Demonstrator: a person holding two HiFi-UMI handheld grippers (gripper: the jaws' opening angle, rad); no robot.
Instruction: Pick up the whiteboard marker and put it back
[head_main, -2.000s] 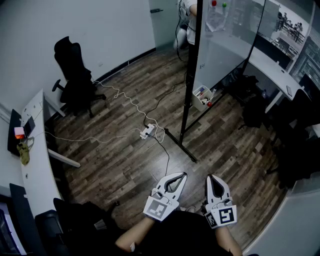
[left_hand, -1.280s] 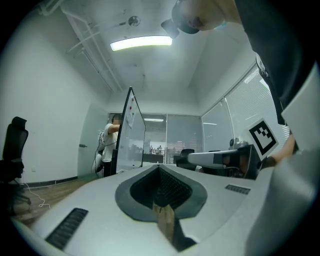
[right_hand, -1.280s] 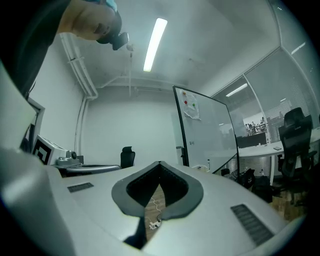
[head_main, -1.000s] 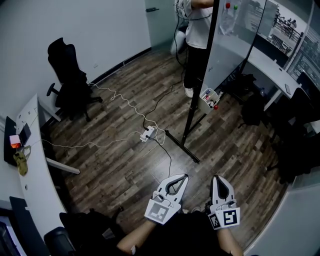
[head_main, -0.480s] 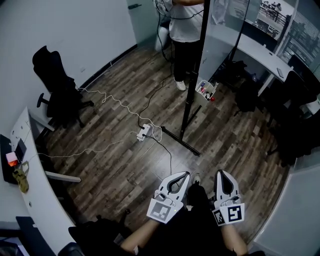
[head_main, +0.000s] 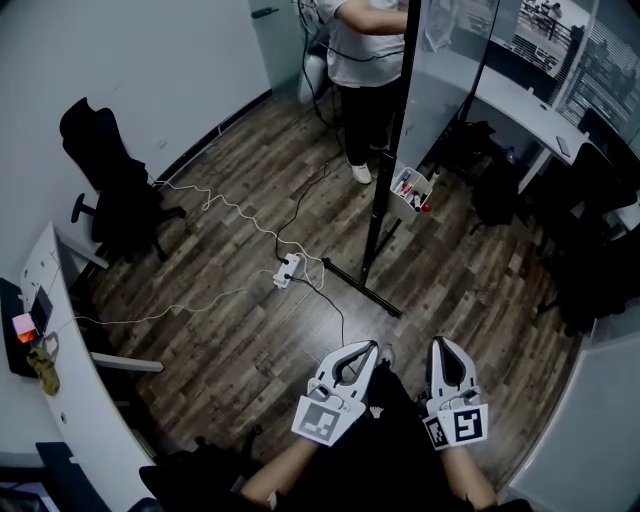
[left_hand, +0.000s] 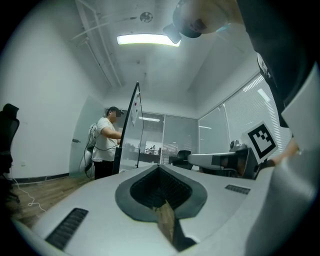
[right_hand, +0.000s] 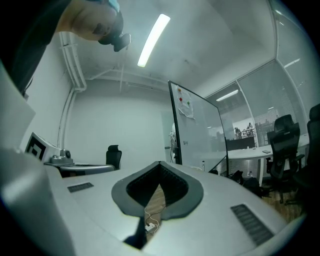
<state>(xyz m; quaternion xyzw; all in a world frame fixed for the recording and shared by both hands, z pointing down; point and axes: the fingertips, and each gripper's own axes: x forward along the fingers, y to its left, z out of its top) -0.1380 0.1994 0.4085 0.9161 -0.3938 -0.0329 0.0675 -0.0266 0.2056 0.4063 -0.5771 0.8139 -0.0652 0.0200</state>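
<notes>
At 6 o'clock, we note the left hand-held gripper (head_main: 367, 351) and right hand-held gripper (head_main: 441, 346), both pressed together and empty. The marker tray (head_main: 408, 191) hangs on the whiteboard (head_main: 445, 90) toward 12 o'clock.

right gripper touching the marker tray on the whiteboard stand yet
Apart. The head view shows the right gripper at the bottom of the picture, with bare wood floor between it and the marker tray hung on the whiteboard stand.
</notes>
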